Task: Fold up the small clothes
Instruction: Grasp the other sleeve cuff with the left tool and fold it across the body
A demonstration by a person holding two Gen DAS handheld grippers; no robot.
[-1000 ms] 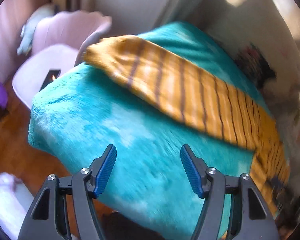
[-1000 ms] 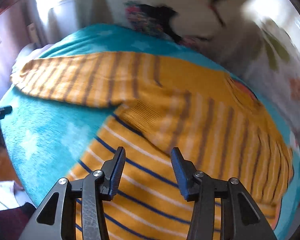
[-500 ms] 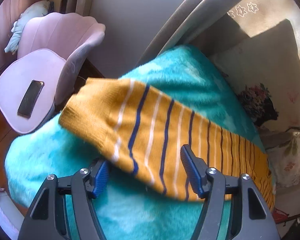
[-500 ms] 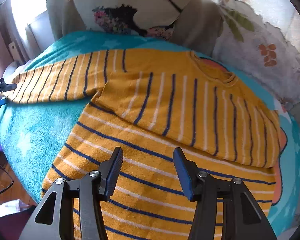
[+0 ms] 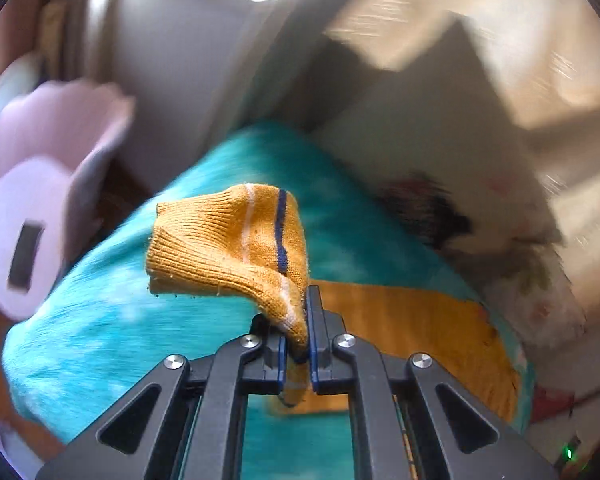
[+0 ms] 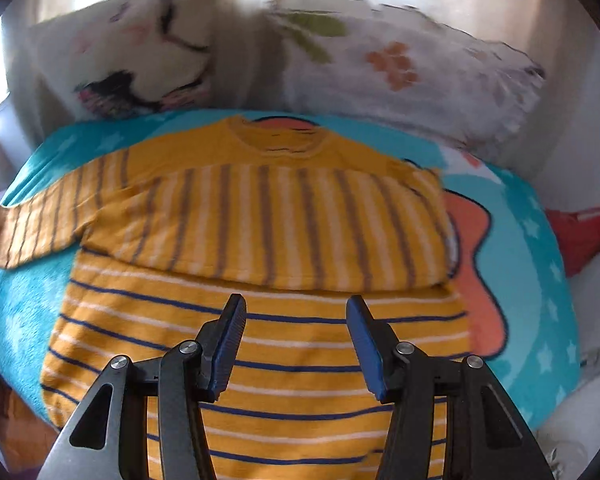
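A mustard-yellow sweater (image 6: 260, 312) with navy and white stripes lies on a teal fleece blanket (image 6: 16, 320). One sleeve is folded across its chest; the other sleeve (image 6: 32, 224) stretches out to the left. My left gripper (image 5: 298, 344) is shut on that sleeve's cuff (image 5: 228, 240) and holds it lifted above the blanket (image 5: 112, 320). My right gripper (image 6: 294, 344) is open and empty, hovering over the lower body of the sweater.
Floral pillows (image 6: 400, 64) lean against the back behind the blanket. A pink chair (image 5: 40, 184) with a phone (image 5: 24, 256) on its seat stands off the blanket's left edge. A red item (image 6: 584, 232) lies at the right.
My left gripper closed on the sleeve cuff and lifted it off the blanket. My right gripper shifted to face the sweater squarely and stayed open.
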